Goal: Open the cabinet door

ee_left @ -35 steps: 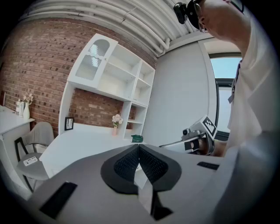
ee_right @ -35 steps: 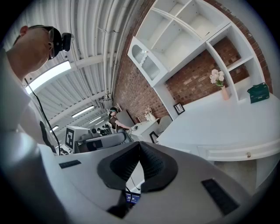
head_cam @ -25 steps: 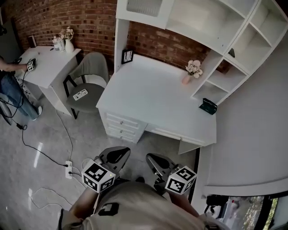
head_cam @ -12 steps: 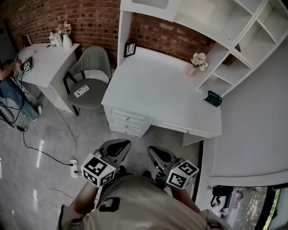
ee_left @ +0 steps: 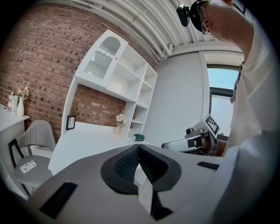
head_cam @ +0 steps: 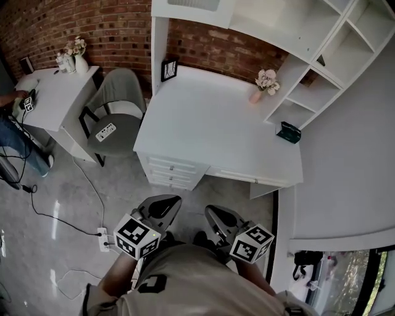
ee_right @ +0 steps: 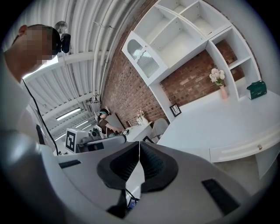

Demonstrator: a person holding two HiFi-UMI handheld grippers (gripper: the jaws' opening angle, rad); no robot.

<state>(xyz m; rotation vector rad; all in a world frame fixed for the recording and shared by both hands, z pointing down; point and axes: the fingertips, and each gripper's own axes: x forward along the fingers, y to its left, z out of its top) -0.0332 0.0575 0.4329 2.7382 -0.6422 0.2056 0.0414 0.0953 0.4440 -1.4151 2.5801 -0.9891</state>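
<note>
The cabinet door (head_cam: pixel 194 5) is a white arched door with a ribbed glass pane, shut, at the top left of the hutch over the white desk (head_cam: pixel 216 133). It also shows in the left gripper view, cabinet door (ee_left: pixel 103 57), and in the right gripper view, cabinet door (ee_right: pixel 146 59). My left gripper (head_cam: pixel 163 207) and right gripper (head_cam: pixel 217 216) are held side by side close to my body, well short of the desk. Both point toward the desk. The left gripper (ee_left: pixel 138 146) is shut and holds nothing. The right gripper (ee_right: pixel 139 144) is shut and holds nothing.
A grey chair (head_cam: pixel 117 117) stands left of the desk, with a second white table (head_cam: pixel 52 92) beyond it and a person there. Desk drawers (head_cam: pixel 170 173) face me. A power strip (head_cam: pixel 102 237) and cables lie on the floor. On the desk stand a picture frame (head_cam: pixel 168 70), a flower vase (head_cam: pixel 265 83) and a green box (head_cam: pixel 288 133).
Both grippers have shifted only slightly along with me, still side by side in front of my body. Their jaws stayed shut.
</note>
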